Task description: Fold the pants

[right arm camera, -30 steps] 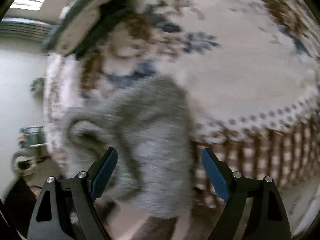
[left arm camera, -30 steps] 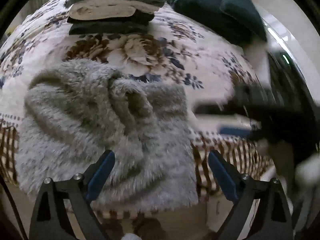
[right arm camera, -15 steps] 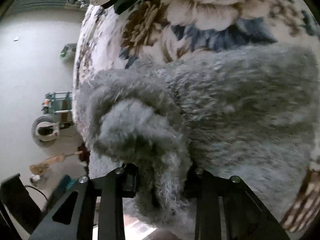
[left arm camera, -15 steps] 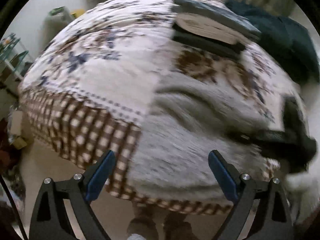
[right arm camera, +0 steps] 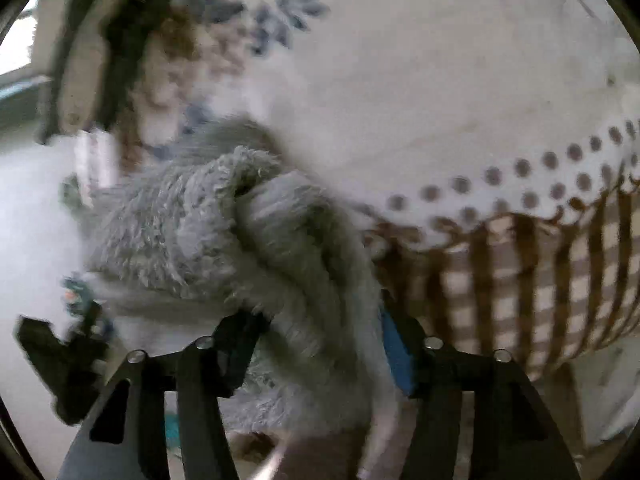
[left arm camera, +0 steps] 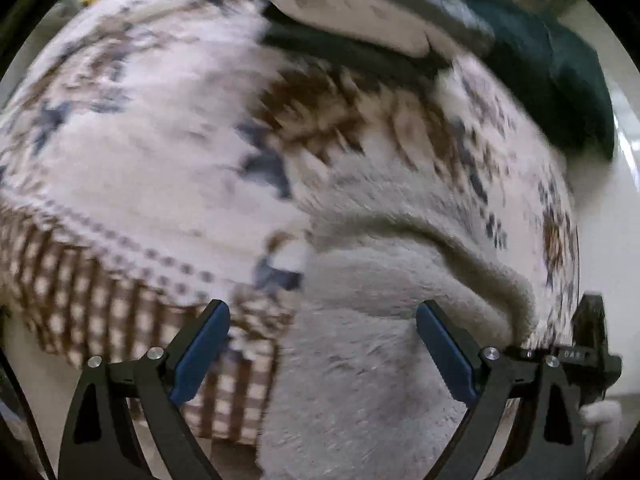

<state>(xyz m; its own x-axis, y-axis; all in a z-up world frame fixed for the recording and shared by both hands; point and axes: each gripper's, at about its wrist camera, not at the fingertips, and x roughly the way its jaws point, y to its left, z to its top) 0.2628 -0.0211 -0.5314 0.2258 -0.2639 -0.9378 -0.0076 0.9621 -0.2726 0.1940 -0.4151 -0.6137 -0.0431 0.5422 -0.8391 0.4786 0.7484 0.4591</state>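
Observation:
The fluffy grey pants [left arm camera: 384, 320] lie at the near edge of a bed with a floral cover [left arm camera: 152, 152], part of them hanging over the edge. My left gripper [left arm camera: 322, 344] is open just above the pants' left part, holding nothing. My right gripper [right arm camera: 320, 344] is shut on a bunched fold of the grey pants [right arm camera: 256, 236], which fills the space between its jaws. The right gripper also shows at the right edge of the left wrist view [left arm camera: 592, 356].
A stack of folded clothes [left arm camera: 360, 12] sits at the far side of the bed, with a dark teal pile [left arm camera: 560, 80] to its right. The bed cover has a brown checked border [right arm camera: 540, 280] hanging down the near side. Floor lies below.
My right gripper closed on a fold of the pants and has pulled it toward the bed's edge. My left gripper swung left, then came closer over the pants, still open.

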